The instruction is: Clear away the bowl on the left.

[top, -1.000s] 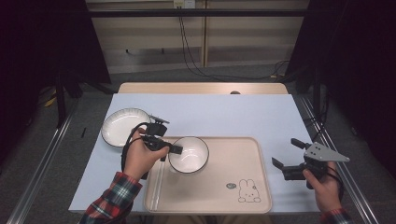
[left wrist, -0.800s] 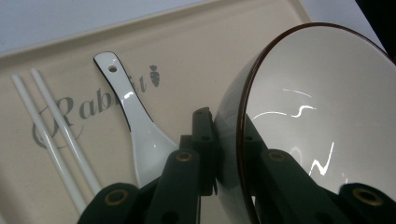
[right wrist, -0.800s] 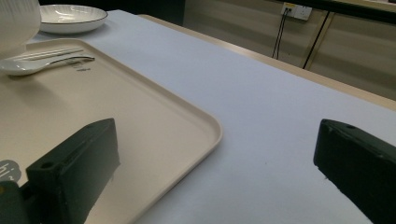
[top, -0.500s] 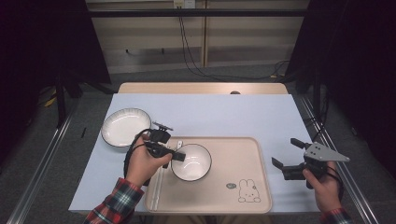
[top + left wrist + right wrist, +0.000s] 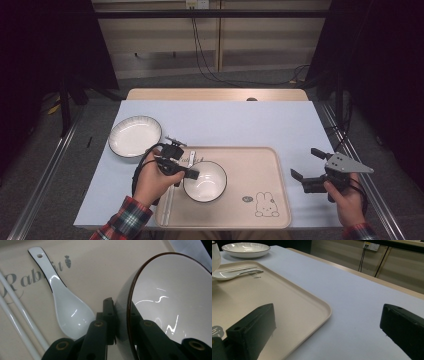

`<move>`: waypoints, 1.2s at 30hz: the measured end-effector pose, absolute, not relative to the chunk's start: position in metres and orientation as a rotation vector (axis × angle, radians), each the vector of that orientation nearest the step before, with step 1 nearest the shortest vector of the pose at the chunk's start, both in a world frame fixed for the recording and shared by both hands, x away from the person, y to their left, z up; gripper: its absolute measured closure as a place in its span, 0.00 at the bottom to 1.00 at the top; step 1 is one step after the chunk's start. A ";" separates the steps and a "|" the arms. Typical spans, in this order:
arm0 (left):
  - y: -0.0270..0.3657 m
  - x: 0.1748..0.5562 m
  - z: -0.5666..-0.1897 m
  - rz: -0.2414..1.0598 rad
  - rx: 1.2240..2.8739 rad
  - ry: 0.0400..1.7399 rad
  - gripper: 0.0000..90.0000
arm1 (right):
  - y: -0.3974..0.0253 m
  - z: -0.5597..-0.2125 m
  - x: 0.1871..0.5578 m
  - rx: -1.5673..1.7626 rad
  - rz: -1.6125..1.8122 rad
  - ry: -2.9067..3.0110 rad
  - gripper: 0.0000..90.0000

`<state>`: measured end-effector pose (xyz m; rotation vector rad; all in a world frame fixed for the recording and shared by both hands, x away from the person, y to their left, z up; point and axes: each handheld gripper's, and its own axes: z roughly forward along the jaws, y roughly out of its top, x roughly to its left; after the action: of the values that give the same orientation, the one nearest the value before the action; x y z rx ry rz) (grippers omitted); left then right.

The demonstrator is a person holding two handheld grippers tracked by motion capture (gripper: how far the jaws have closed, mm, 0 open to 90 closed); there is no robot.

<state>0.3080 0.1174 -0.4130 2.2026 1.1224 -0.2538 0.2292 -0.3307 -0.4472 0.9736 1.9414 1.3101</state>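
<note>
A white bowl (image 5: 205,181) with a dark rim is over the left half of the beige rabbit tray (image 5: 250,162). My left gripper (image 5: 192,174) is shut on the bowl's left rim. In the left gripper view one jaw is outside the bowl's (image 5: 170,302) wall and one inside, with the left gripper (image 5: 121,313) clamped on that rim. A white spoon (image 5: 67,302) and white chopsticks (image 5: 17,320) lie on the tray beside it. My right gripper (image 5: 305,163) hangs open with nothing in it, just right of the tray.
A wide white plate (image 5: 135,136) sits on the pale blue cover left of the tray, also seen far off as the plate (image 5: 247,250). The tray's near right corner (image 5: 322,307) lies in front of the right gripper (image 5: 328,325). A wooden table edge runs along the back.
The left gripper has carried the bowl a little toward the near edge of the tray. The right gripper has stayed where it was.
</note>
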 end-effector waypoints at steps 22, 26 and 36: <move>0.122 0.295 -0.433 -0.279 2.258 1.099 0.92 | -0.330 -0.448 0.229 0.969 1.299 1.949 0.00; 0.122 0.293 -0.437 -0.277 2.260 1.107 0.92 | -0.330 -0.448 0.229 0.969 1.298 1.949 0.00; 0.120 0.290 -0.442 -0.269 2.283 1.081 0.91 | -0.330 -0.448 0.229 0.963 1.296 1.952 0.00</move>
<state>0.2896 0.1195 -0.4424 2.2833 1.0812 -0.2695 0.2290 -0.3303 -0.4478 0.9632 1.9517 1.2964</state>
